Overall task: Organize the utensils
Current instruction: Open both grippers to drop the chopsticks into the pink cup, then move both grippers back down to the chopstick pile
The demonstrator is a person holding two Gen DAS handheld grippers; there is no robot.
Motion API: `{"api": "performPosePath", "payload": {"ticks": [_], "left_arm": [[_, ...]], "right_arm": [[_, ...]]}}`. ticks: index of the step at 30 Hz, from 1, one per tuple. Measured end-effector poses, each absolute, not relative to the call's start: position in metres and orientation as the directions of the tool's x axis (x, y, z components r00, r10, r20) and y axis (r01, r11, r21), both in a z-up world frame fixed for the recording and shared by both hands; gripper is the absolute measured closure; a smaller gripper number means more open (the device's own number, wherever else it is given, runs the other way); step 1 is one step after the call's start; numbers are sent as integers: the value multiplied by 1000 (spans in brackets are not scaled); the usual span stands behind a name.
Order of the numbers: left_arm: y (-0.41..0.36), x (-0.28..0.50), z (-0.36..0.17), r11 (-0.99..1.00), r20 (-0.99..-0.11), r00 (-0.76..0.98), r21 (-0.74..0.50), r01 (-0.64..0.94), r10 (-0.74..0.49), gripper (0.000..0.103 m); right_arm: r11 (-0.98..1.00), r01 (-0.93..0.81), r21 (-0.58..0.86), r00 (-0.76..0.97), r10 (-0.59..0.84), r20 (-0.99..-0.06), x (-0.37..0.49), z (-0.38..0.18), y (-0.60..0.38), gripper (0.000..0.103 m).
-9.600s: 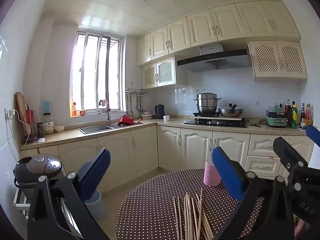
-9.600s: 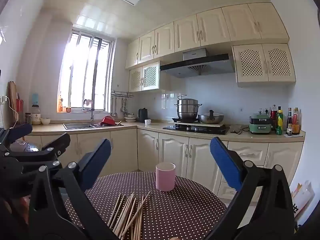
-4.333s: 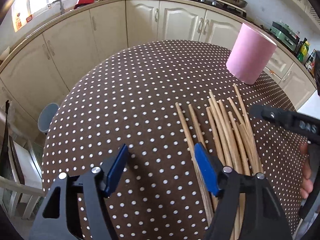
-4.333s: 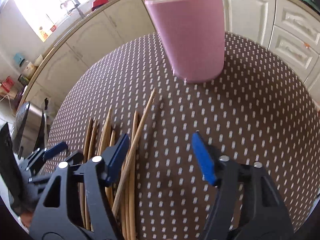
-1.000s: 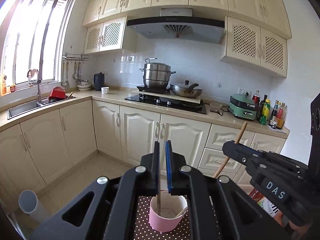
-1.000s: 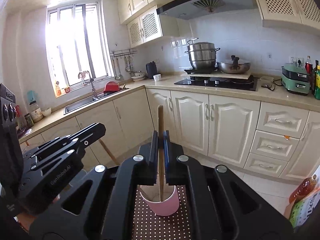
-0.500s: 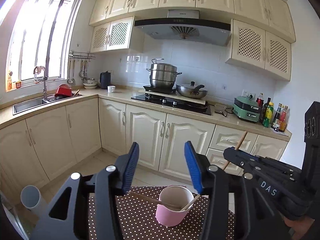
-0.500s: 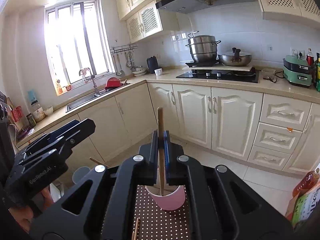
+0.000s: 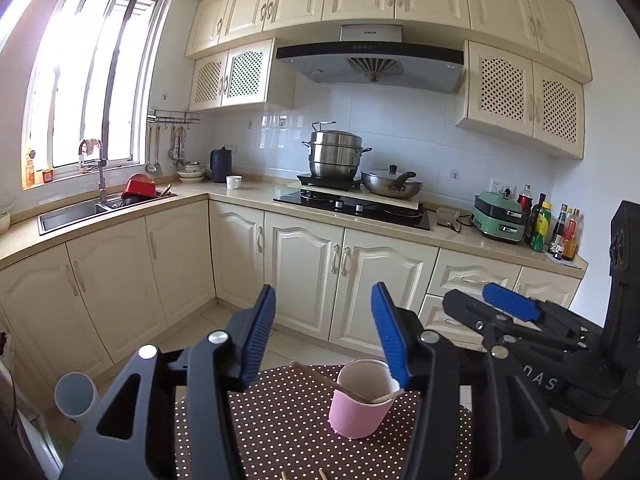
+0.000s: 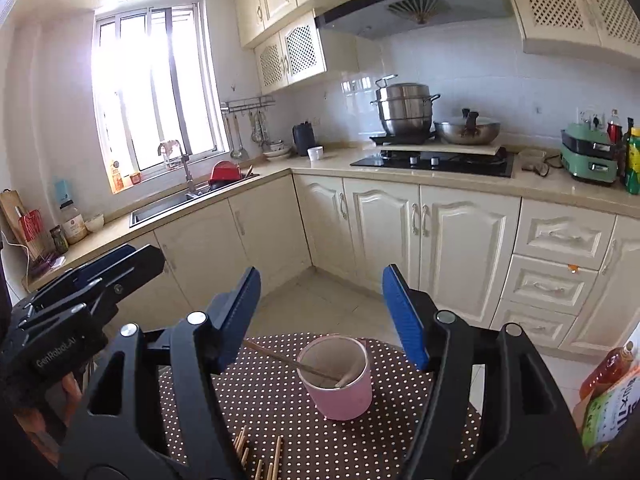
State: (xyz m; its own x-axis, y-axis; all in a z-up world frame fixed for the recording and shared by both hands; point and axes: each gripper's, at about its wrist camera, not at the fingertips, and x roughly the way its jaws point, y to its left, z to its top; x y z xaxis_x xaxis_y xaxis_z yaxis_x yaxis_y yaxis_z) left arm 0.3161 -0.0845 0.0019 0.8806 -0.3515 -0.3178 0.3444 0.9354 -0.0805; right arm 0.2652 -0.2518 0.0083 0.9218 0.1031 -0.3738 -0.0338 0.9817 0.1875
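Both hand-held grippers above a pink cup holding chopsticks.

The left gripper [image 9: 323,334] stands with jaws apart and nothing between them; the right gripper [image 10: 320,314] has jaws opening, likewise with nothing between them. Below both, the pink cup [image 10: 335,377] stands upright on the dotted table [image 10: 400,376]; two chopsticks [image 10: 276,357] lean inside it, one jutting left over the rim. Further chopstick ends [image 10: 276,454] lie on the cloth nearer the camera.

Cup [image 10: 340,384] on table [image 10: 400,400], two chopsticks [image 10: 280,358] in it, more chopsticks [image 10: 276,456] on table nearer the camera.
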Motion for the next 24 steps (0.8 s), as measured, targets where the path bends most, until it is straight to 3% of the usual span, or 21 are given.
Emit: {"api": "performPosePath", "payload": {"ticks": [14,24], "left_arm": [[-49,275,-7,947,-363,877,-63,315,-316,46],[-21,255,-71,955,-520,808,-58,292,-278,43]], "right_arm": [[990,-57,128,931,99,-350,217,16,-229,40],[996,-76,45,909,88,-407,182,-28,-202,40]]}}
